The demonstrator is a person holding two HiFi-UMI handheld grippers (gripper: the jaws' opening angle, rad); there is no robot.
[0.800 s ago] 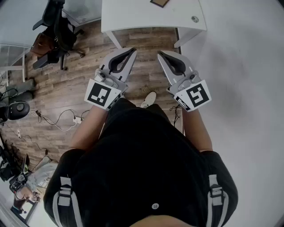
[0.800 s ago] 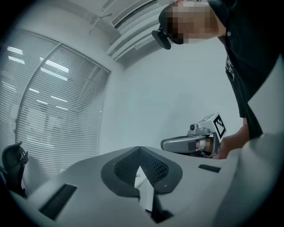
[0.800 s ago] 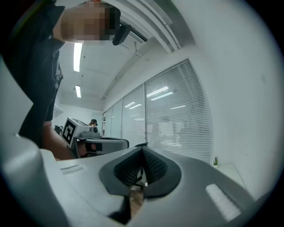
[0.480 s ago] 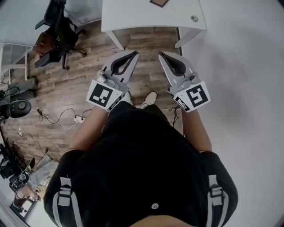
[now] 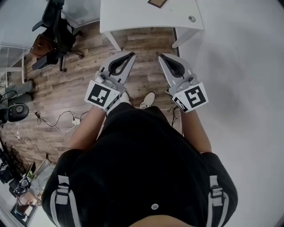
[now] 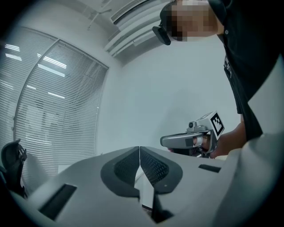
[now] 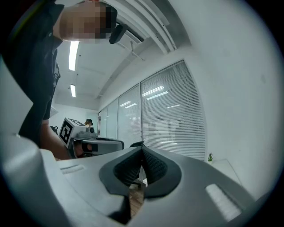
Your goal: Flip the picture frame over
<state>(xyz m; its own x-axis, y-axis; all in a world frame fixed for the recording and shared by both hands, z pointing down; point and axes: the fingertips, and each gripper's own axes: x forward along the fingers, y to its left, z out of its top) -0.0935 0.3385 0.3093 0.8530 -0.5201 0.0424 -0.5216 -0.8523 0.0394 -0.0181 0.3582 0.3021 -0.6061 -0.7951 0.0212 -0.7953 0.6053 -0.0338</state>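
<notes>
We hold both grippers level in front of us, side by side over the brown wood-plank floor, on the near side of the white rectangular desk. The grey plastic left gripper has its jaws pressed fully together, with nothing between them. The grey plastic right gripper is closed the same way and is also empty. Their tips point toward the desk but are not touching it.

The dark-edged rectangular picture frame lies flat on the desk at its far side, right of the middle and partly cut off by the top of the head view. It is well apart from both grippers. A small round grey disc sits near the desk's near right corner. A black office chair stands on the floor to the far left. A pale shoe shows below, between the two grippers.
</notes>
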